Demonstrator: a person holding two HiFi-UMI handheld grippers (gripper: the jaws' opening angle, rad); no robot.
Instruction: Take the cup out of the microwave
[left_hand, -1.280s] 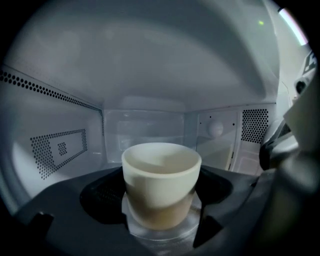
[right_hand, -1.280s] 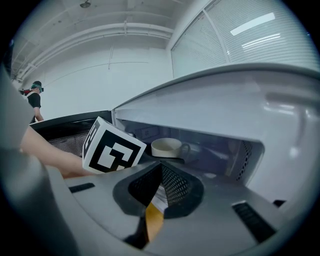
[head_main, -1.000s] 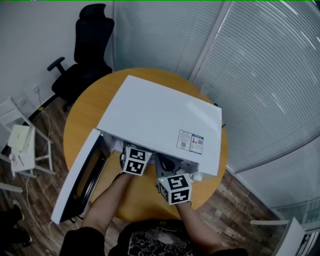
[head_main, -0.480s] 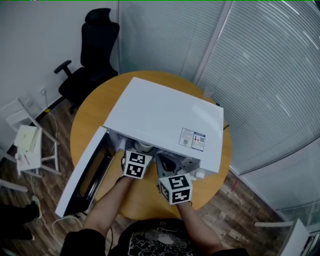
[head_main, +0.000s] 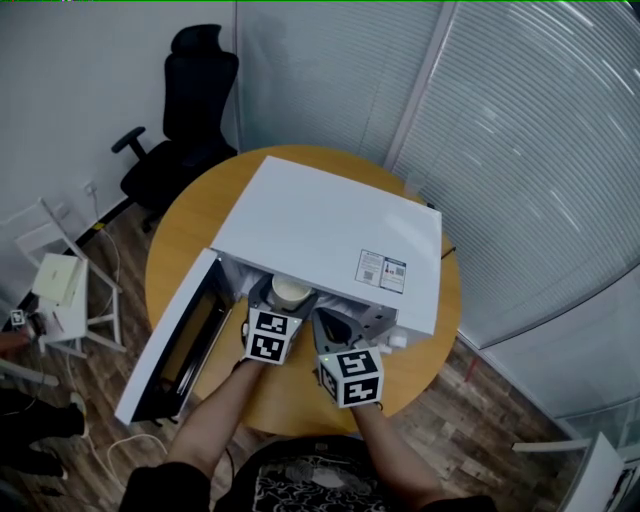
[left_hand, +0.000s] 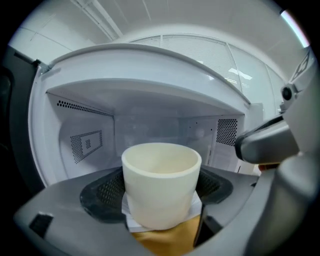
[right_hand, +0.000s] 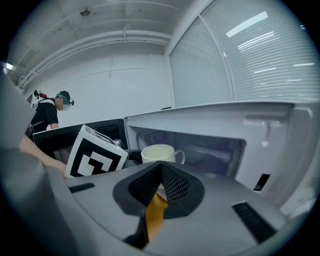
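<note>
From the head view only the round rim of the cup (left_hand: 161, 186) shows. Its body is hidden by the microwave's (head_main: 320, 225) top edge and a marker cube (head_main: 268, 336), and the cavity is out of sight. In the left gripper view the cup's base is cut off by the gripper body, its handle is hidden and its inner bottom cannot be seen. Only the right gripper view catches the handle (right_hand: 180, 156), on the cup's right.

The cup is cream-white, smooth and matte, with a thick rim and walls tapering slightly downward. It sits at the microwave's open front with the white cavity behind it, clamped between the widely spread jaws of the left hand-held gripper (head_main: 285, 303). The dark, mesh-textured pads (left_hand: 107, 192) press on both its sides.

The right hand-held gripper (right_hand: 161, 170) is just beside it with its jaws closed tip to tip on nothing.

The microwave is a white, glossy box whose door (head_main: 170, 345) is swung open to the left. It stands on a round, yellow wooden table (head_main: 425, 345).
</note>
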